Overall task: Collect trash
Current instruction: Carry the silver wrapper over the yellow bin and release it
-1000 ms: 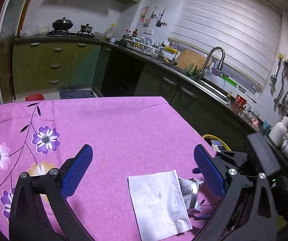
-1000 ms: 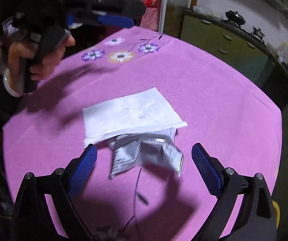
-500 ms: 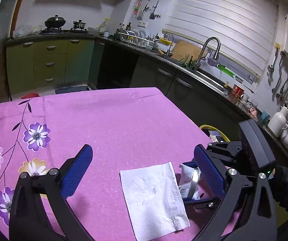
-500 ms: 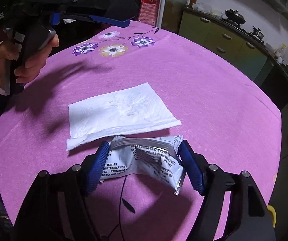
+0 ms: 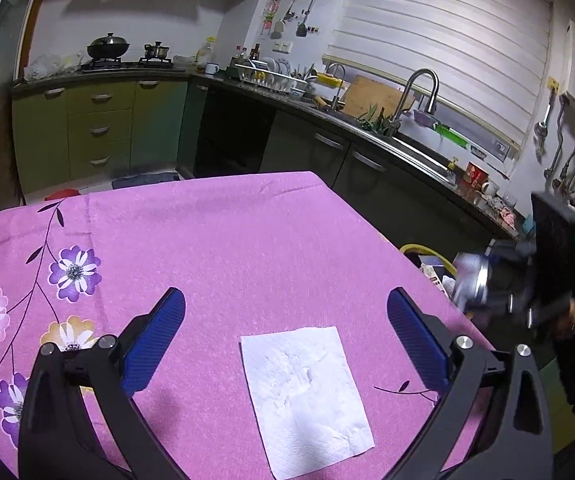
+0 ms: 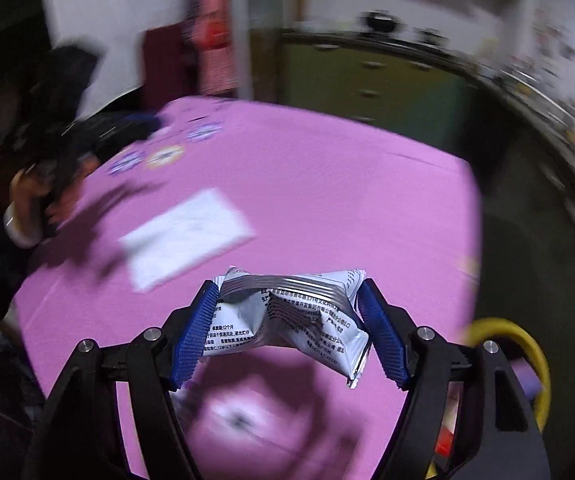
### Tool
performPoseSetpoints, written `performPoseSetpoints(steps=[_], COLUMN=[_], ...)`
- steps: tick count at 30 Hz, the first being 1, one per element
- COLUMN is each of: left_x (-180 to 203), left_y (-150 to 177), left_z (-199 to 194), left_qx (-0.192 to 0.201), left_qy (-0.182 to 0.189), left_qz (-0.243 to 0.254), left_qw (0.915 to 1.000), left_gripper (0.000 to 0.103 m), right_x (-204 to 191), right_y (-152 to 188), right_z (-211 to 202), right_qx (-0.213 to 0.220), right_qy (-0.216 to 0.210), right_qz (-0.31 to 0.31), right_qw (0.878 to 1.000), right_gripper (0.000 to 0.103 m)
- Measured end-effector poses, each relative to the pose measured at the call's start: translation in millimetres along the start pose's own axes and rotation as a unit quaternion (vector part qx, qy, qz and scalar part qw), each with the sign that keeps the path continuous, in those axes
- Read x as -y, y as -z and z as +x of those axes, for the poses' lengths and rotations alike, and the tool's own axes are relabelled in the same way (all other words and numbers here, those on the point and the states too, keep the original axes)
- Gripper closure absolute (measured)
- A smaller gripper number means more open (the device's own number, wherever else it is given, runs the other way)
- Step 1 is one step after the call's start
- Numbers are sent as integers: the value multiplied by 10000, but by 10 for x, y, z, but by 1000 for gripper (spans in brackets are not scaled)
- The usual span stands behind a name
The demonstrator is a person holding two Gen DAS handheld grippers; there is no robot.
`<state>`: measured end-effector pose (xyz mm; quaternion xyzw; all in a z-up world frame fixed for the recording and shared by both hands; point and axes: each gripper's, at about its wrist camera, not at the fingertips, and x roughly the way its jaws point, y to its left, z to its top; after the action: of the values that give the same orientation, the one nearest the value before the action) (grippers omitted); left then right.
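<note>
My right gripper (image 6: 287, 330) is shut on a crumpled silver-and-white snack wrapper (image 6: 291, 316) and holds it above the table's right edge. It shows blurred in the left wrist view (image 5: 503, 280), with the wrapper (image 5: 469, 280) in it. A white paper napkin (image 5: 305, 392) lies flat on the pink flowered tablecloth (image 5: 207, 248); it also shows in the right wrist view (image 6: 187, 238). My left gripper (image 5: 285, 340) is open and empty, its blue pads either side of the napkin, above it.
A yellow-rimmed bin (image 6: 523, 352) stands on the floor beside the table's right edge; it also shows in the left wrist view (image 5: 427, 254). Kitchen counters with a sink (image 5: 419, 136) run behind the table.
My right gripper closed on the wrapper, lifted it off the table and swung it right toward the bin. The napkin has stayed flat. My left gripper stays open over it.
</note>
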<state>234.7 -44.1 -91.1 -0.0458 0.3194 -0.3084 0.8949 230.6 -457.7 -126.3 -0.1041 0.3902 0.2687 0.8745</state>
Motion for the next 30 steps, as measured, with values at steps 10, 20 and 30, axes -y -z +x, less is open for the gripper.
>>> performPoseSetpoints(steps=[10, 20, 30], left_x=[100, 96, 275], left_y=[12, 34, 126], left_z=[64, 126, 326], left_qx=[-120, -244, -819], left_qy=[47, 53, -119], left_qz=[174, 204, 367], left_qw=[9998, 9995, 9959], left_gripper=[7, 7, 7], right_x=[1676, 2191, 1793], right_y=[636, 1171, 1167], right_z=[-273, -144, -589], right_qx=[-823, -1217, -550], right_qy=[1491, 1659, 1736], right_qz=[2050, 2456, 2652], right_qw=[9638, 9473, 9468], right_gripper=[31, 15, 14])
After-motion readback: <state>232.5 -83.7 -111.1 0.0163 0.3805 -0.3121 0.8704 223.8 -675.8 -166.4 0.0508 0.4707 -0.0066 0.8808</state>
